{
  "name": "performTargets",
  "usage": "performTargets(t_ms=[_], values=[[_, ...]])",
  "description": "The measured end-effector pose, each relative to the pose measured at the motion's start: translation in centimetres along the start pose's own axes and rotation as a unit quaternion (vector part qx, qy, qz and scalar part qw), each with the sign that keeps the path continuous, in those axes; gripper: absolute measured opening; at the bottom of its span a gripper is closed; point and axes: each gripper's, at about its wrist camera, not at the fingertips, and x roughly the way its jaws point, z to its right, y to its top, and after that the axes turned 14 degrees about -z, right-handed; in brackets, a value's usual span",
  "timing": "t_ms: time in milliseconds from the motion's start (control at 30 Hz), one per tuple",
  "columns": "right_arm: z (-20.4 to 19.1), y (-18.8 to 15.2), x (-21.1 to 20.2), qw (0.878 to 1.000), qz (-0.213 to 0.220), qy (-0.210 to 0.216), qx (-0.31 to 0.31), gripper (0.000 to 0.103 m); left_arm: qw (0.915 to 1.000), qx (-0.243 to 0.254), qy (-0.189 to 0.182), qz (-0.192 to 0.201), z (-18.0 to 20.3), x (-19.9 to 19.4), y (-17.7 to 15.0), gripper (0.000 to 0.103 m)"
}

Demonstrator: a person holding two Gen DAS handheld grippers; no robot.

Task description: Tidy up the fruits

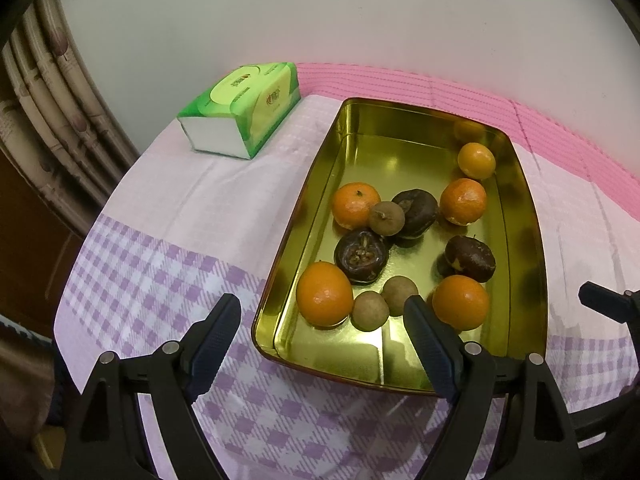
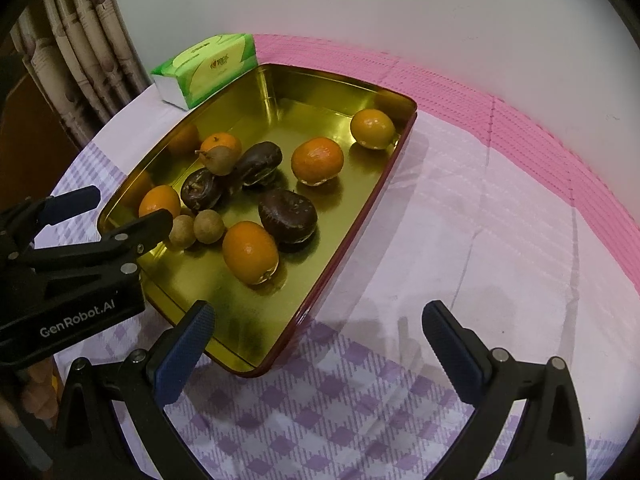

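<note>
Round orange mandarins [image 1: 325, 294], dark wrinkled fruits [image 1: 362, 256] and small brown longans [image 1: 370, 311] lie loose in the gold metal tin [image 1: 280, 280] on the checked tabletop [image 1: 160, 280]. Both the left tool [image 1: 322, 316] and right tool [image 2: 316, 328] gape wide, empty. The fruits look light, roll easily and likely bruise; grip each across its middle.

A plain white wall [image 1: 360, 12] rises behind the bench [image 1: 224, 184], evenly lit with a soft glare toward its right side. The bench is covered by a pale cloth [image 2: 460, 216] that turns to lilac-and-white checks [image 1: 132, 280] along the near edge. A pink ribbed mat [image 2: 532, 140] runs along the back where the bench meets the wall. At the left hangs a beige patterned curtain [image 1: 52, 92] in vertical folds, with dark brown wood [image 1: 28, 240] beside it lower down.
</note>
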Motion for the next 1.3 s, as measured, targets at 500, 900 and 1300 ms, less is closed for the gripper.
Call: performTargets(t_ms=[500, 900, 1300], values=[[-0.23, 0.50, -0.22, 1.000, -0.001, 0.001, -0.004, 0.103, 1.0000, -0.001, -0.003, -0.003, 0.02, 0.05, 0.07, 0.083], [-0.06, 0.32, 0.04, 1.000, -0.007, 0.003, 0.003, 0.103, 1.0000, 0.000, -0.002, -0.004, -0.03, 0.04, -0.01, 0.083], [-0.31, 0.29, 0.19, 1.000, -0.008, 0.008, -0.001, 0.103, 1.0000, 0.000, -0.002, -0.005, 0.08, 0.04, -0.06, 0.083]])
